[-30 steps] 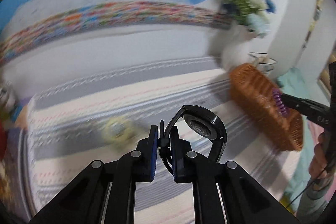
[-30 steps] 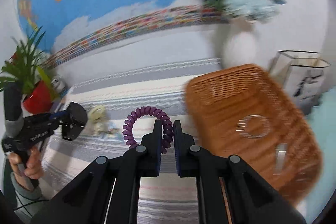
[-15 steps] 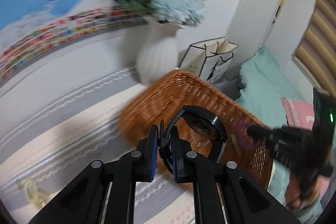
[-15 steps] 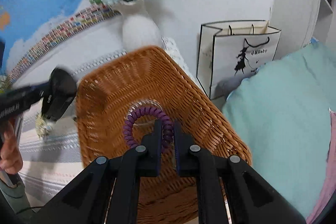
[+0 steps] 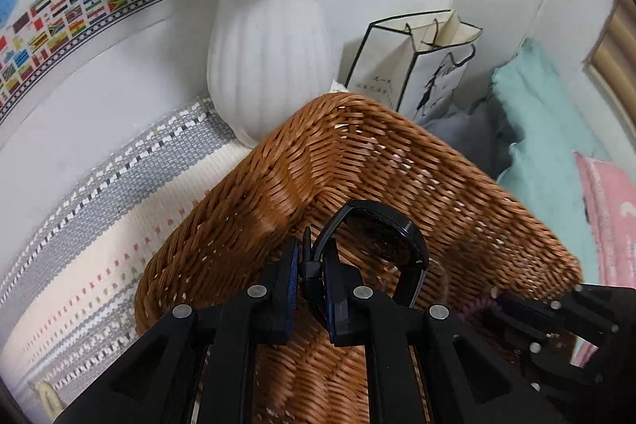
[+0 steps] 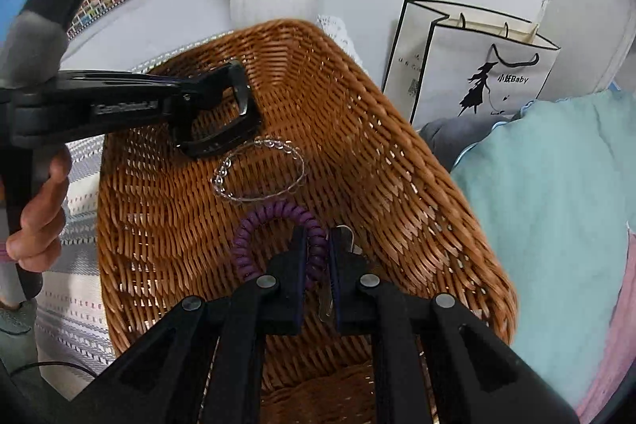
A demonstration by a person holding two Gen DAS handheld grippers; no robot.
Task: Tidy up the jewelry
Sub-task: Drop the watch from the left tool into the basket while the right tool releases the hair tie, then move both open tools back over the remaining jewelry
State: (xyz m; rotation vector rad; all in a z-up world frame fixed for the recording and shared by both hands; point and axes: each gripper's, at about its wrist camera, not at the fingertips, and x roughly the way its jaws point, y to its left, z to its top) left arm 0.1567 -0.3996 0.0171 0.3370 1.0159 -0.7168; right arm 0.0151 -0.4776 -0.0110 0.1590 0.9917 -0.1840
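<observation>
My left gripper is shut on the strap of a black wristwatch and holds it inside the brown wicker basket. In the right wrist view the watch hangs over the basket's far left part. My right gripper is shut on a purple spiral hair tie, low inside the basket. A clear beaded bracelet lies on the basket floor ahead of it. A silver clip lies under my right finger.
A white ribbed vase with flowers stands just behind the basket. A white paper gift bag stands to the right. Teal bedding lies right of the basket. A striped cloth covers the table to the left.
Both grippers swung right from the striped cloth to the basket and dropped into it, each keeping its item. The views have come much closer to the basket floor.
</observation>
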